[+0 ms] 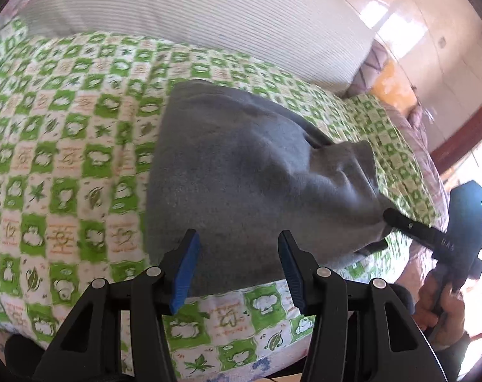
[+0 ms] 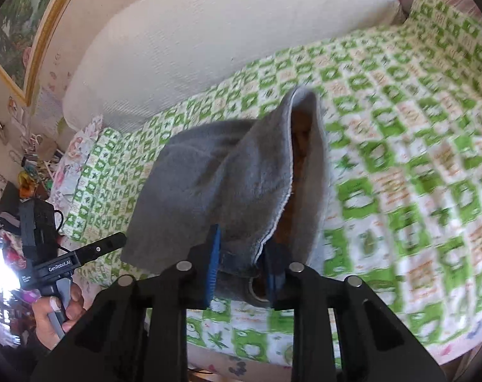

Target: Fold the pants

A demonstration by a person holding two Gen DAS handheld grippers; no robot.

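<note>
Grey pants [image 1: 241,165] lie bunched on a green-and-white checked bed cover [image 1: 65,146]. My left gripper [image 1: 237,269] hangs open over their near edge, its blue pads apart and clear of the cloth. My right gripper [image 2: 244,270] is shut on the pants [image 2: 209,172] at the waistband, where a metal eyelet [image 2: 256,289] shows. That end is lifted into a tent, showing a brown lining. In the left wrist view the right gripper [image 1: 379,230] pinches the pants' right end, held by a hand [image 1: 444,305]. The left gripper [image 2: 119,240] sits by the pants' left corner.
A long white ribbed pillow [image 1: 193,9] lies along the far side of the bed. The bed's near edge [image 1: 241,350] runs just below both grippers. A shiny tiled floor [image 1: 416,31] is at the right, and a framed picture [image 2: 14,31] and clutter [image 2: 30,175] at the left.
</note>
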